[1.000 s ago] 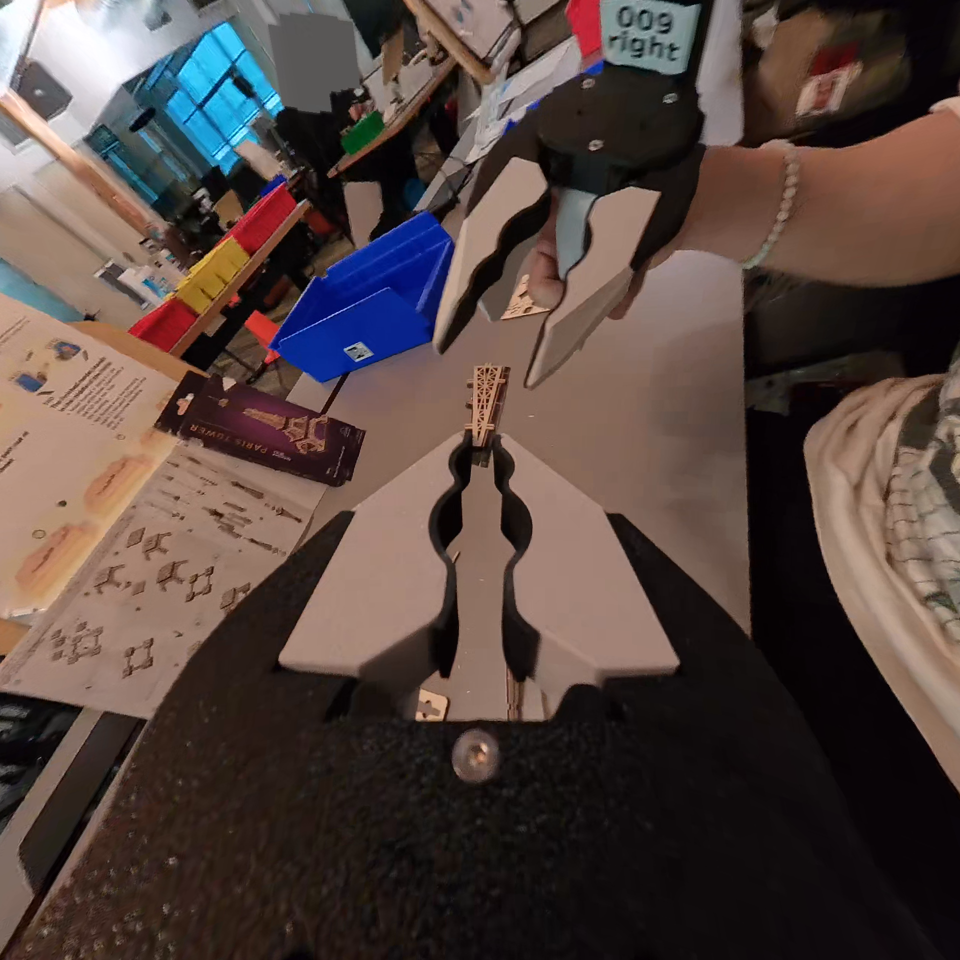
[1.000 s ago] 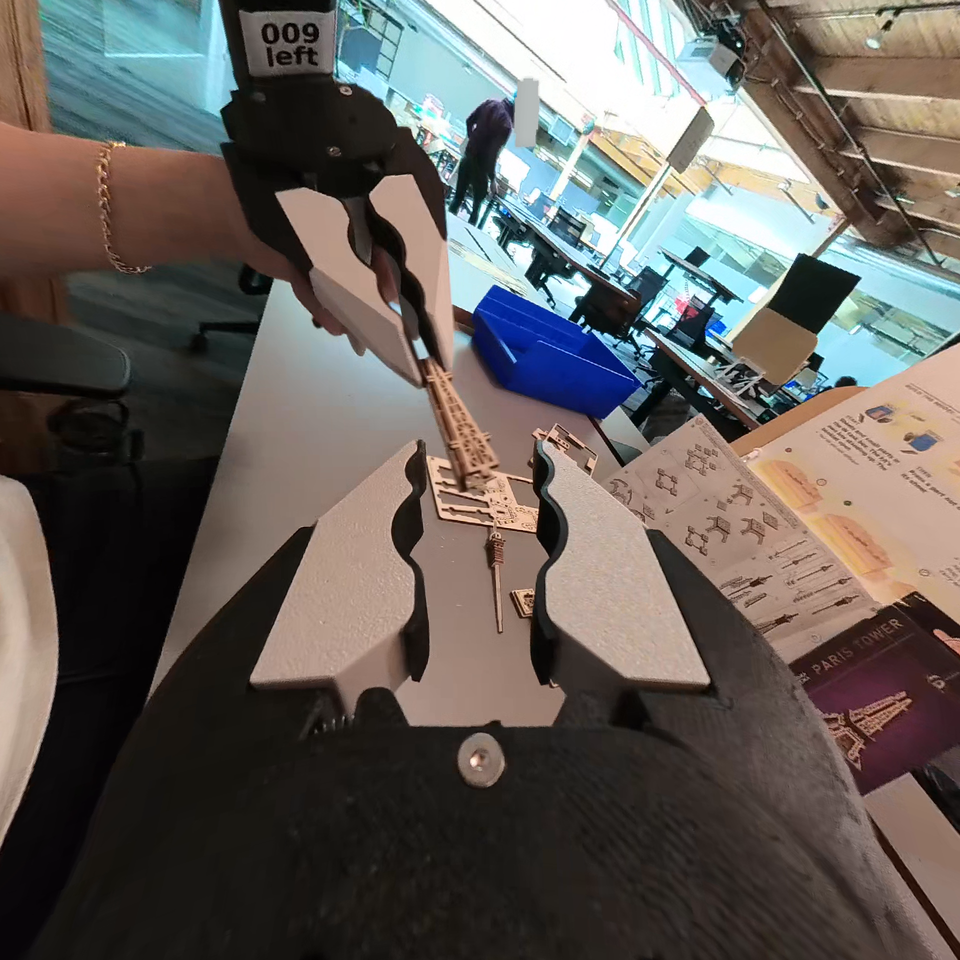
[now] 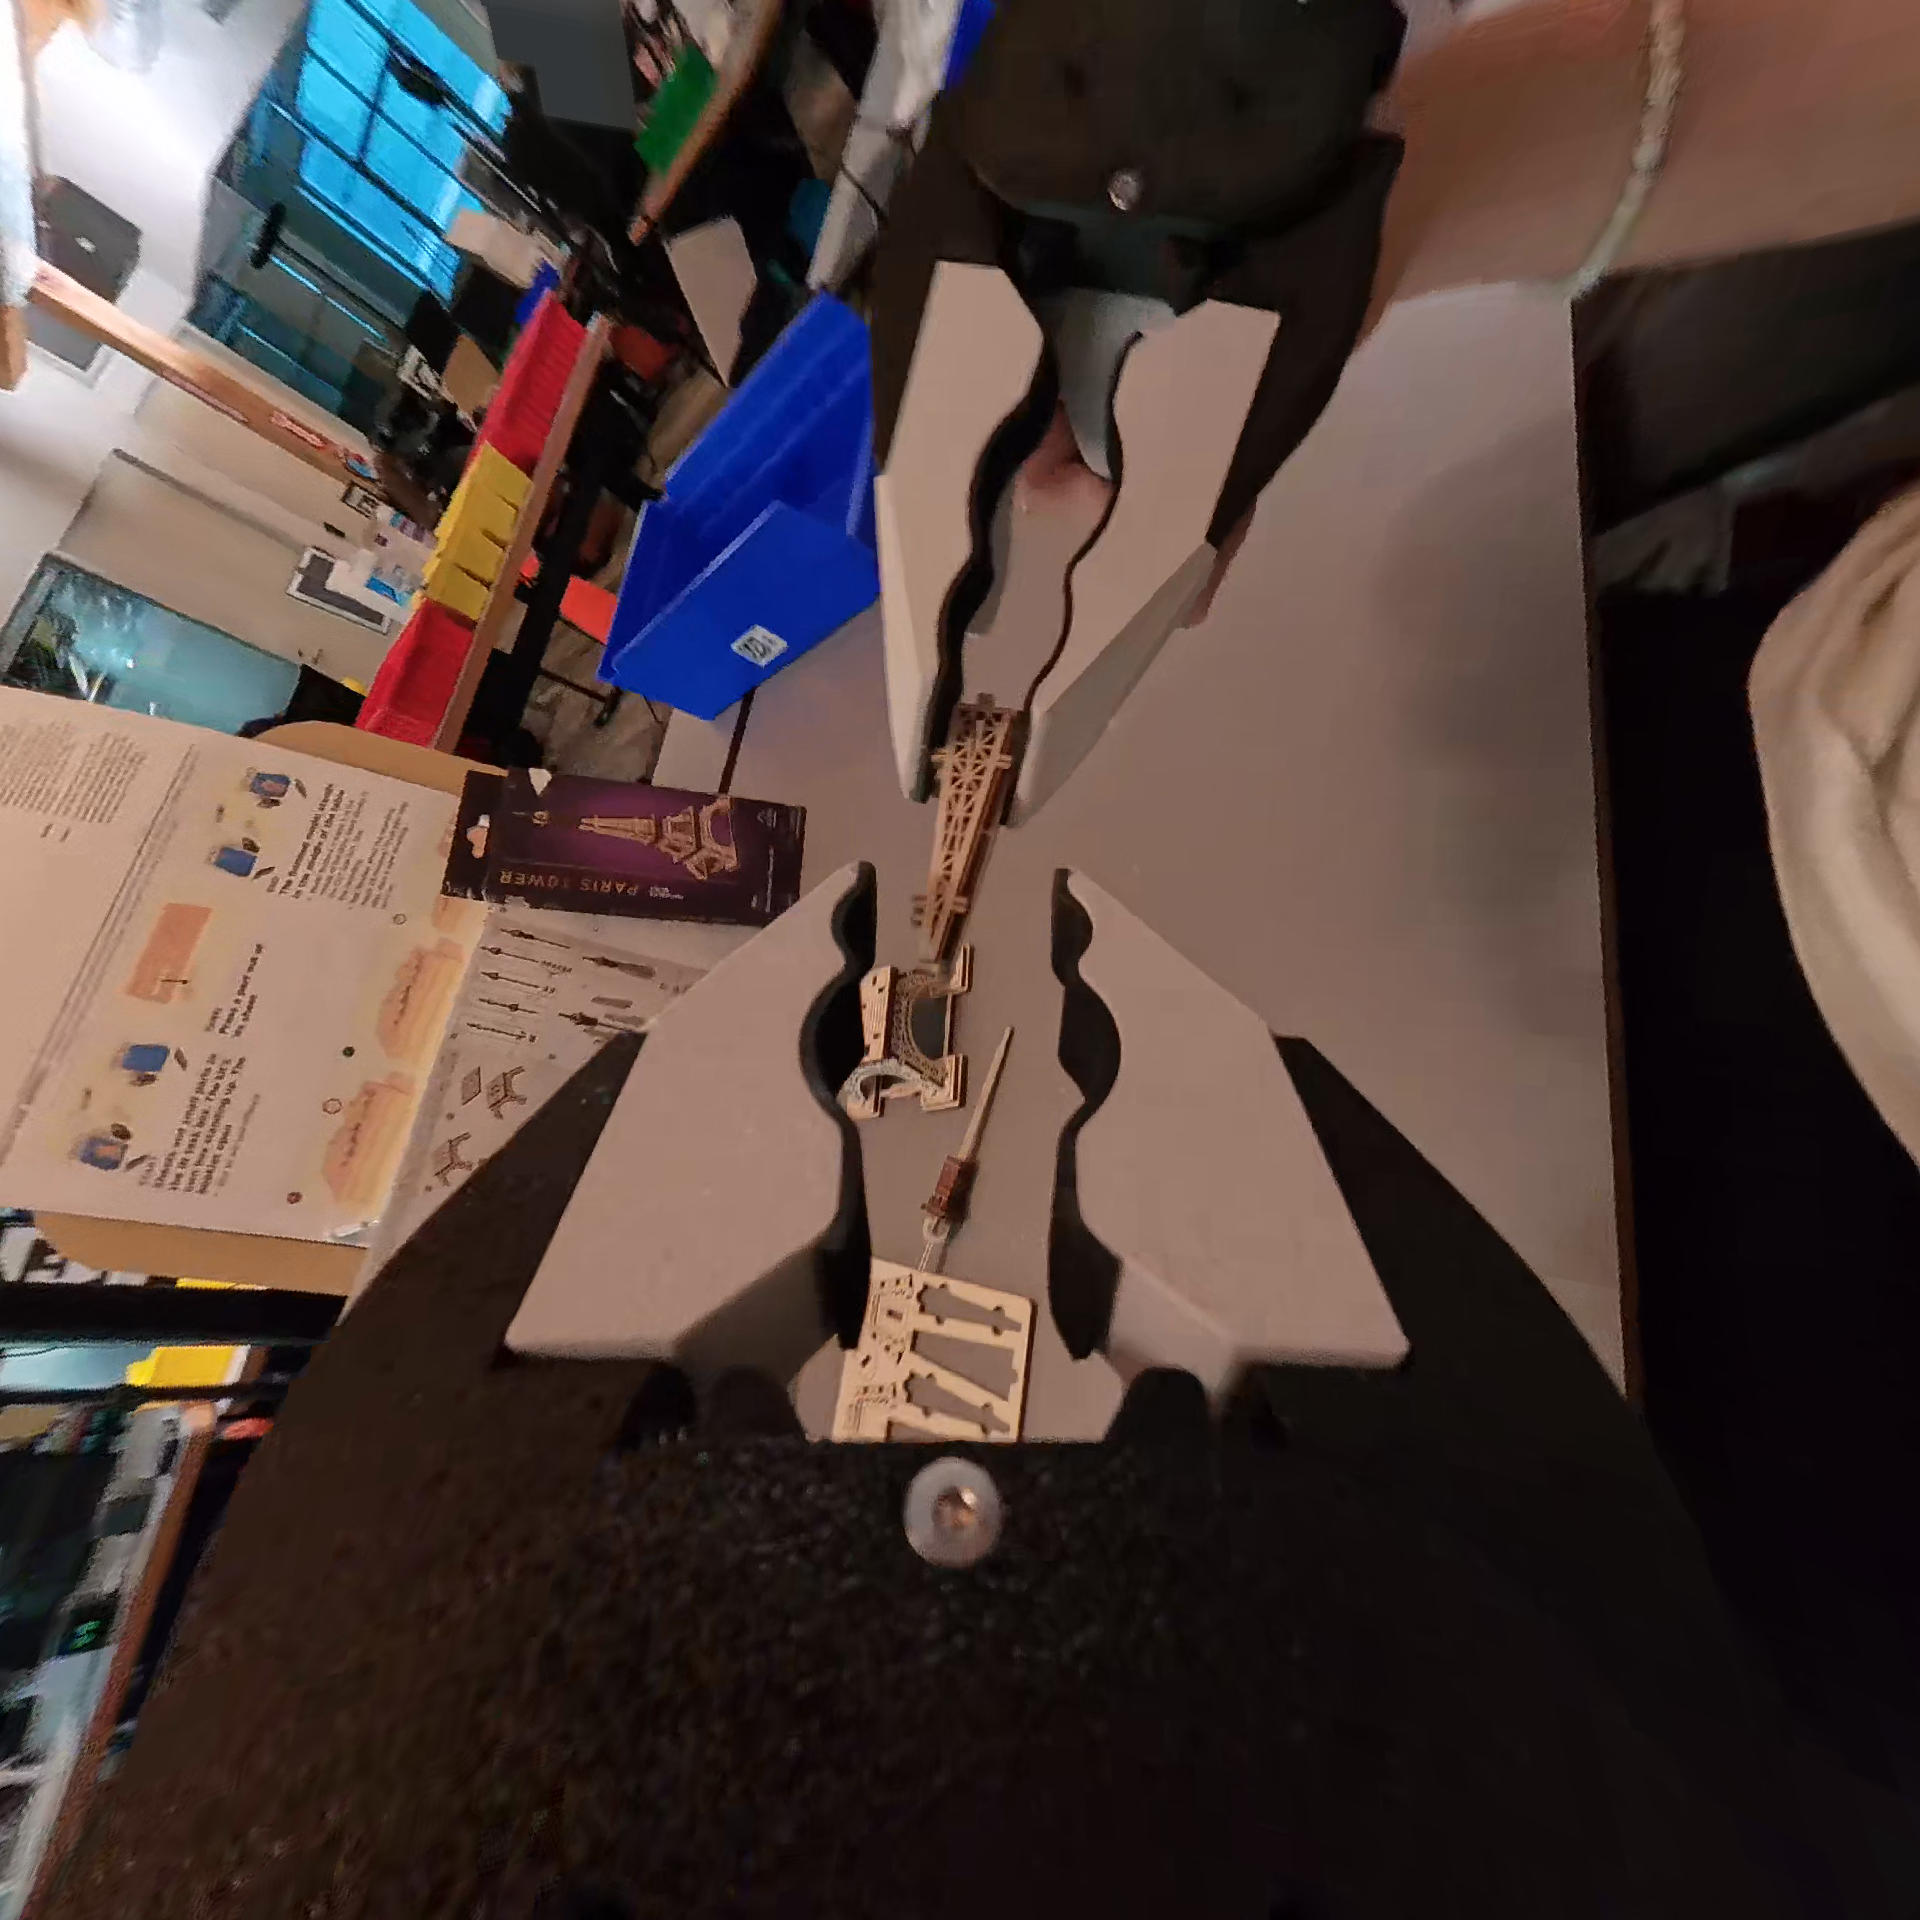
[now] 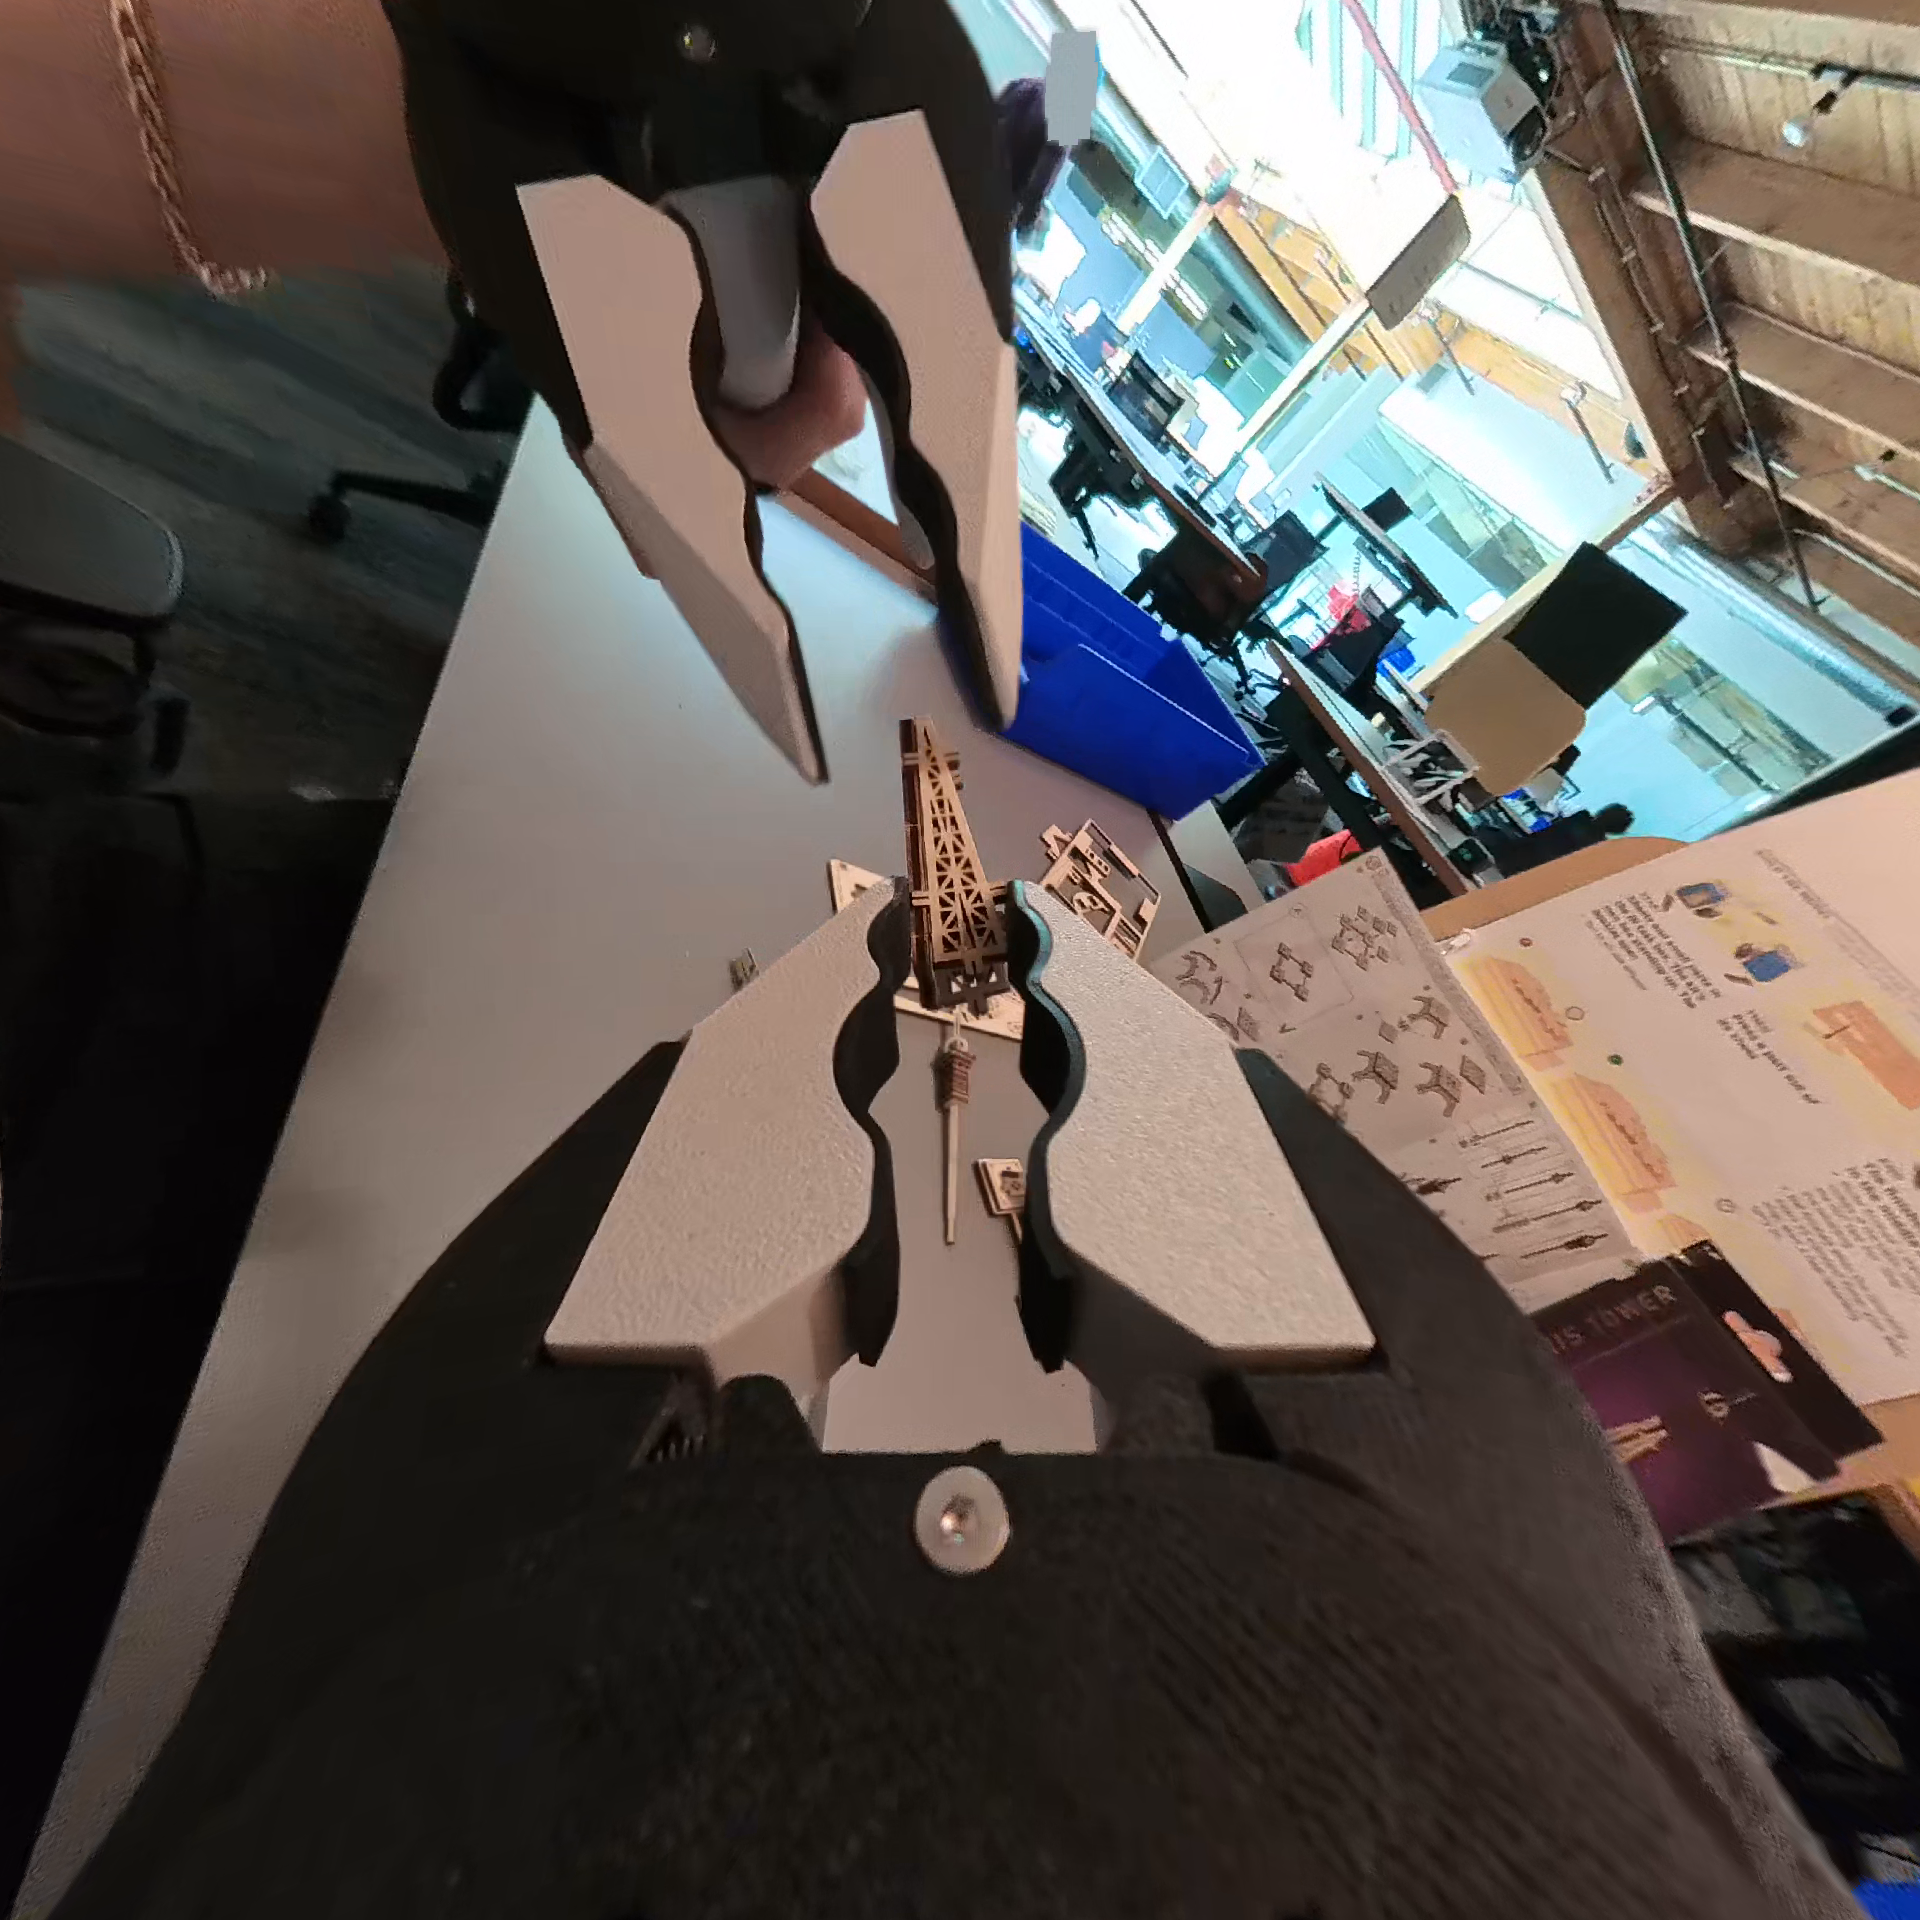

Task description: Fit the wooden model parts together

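Observation:
My right gripper [image 4: 954, 904] is shut on the wide end of a wooden lattice tower section [image 4: 945, 852], held above the grey table [image 4: 540, 831]. In the left wrist view the right gripper [image 3: 968, 800] holds the tower section [image 3: 961, 831] with its narrow end pointing at my left gripper [image 3: 961, 883], which is open and empty. The left gripper [image 4: 904, 743] hovers open around the section's narrow tip. A wooden arch base piece [image 3: 909, 1039], a thin spire [image 3: 977, 1122] and a punched wooden sheet [image 3: 940, 1351] lie on the table between the left fingers.
A blue bin [image 3: 758, 582] stands at the table's far side. A purple model card [image 3: 623, 842] and printed instruction sheets [image 3: 208, 987] lie beside the parts. Small loose wooden pieces [image 4: 1101, 883] lie near the sheets [image 4: 1351, 1039]. A person's arms reach in on both sides. Only a small space, under 4 cm, lies between the two pairs of fingers. The thin spire [image 3: 977, 1122] is about equally far from each gripper, around 25 centimetres. It turns up in the right wrist view [image 4: 944, 1138] as well.
The tower section has passed from the left gripper to the right. The left gripper opened and let go; the right gripper closed on the wide end. Both grippers are closer together.

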The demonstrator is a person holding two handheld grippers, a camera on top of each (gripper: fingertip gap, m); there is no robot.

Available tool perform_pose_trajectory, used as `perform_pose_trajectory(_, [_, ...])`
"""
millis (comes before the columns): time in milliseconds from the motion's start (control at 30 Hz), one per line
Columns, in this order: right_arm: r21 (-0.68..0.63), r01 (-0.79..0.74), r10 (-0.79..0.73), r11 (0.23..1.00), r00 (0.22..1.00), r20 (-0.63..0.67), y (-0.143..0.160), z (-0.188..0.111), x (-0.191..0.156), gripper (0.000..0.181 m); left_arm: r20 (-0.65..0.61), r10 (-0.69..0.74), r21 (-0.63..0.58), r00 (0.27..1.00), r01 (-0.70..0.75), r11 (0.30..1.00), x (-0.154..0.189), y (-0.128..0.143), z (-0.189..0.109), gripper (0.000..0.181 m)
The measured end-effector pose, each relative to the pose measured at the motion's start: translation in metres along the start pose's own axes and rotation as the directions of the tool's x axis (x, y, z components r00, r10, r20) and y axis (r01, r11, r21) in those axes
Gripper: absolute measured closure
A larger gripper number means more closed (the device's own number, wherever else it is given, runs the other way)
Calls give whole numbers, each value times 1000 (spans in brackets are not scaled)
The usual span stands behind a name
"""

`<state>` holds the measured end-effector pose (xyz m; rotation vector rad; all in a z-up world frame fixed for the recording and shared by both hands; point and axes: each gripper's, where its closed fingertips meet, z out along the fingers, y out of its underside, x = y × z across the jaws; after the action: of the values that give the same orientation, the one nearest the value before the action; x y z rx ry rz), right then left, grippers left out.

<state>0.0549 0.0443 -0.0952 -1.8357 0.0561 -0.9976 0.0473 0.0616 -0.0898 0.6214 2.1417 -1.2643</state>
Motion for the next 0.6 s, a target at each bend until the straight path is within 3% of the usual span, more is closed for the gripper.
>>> perform_pose_trajectory(67, [-11, 44, -44, 999, 998, -34, -2, 2, 1, 166, -3, 63, -82, 998, -63, 995, 5, 4, 8, 146])
perform_pose_trajectory(133, [-46, 92, -94, 995, 995, -36, 0, 4, -2, 166, 28, 122, -120, 992, -118, 986, 4, 5, 14, 156])
perform_pose_trajectory(333, [-126, 220, -229, 967, 971, -67, 5, 7, -4, 166, 35, 125, -129, 992, -119, 985, 4, 6, 21, 171])
perform_pose_trajectory(600, [-141, 205, -211, 969, 977, -30, 12, 13, -11, 167, 2, 103, -171, 995, -101, 980, 9, 16, 22, 172])
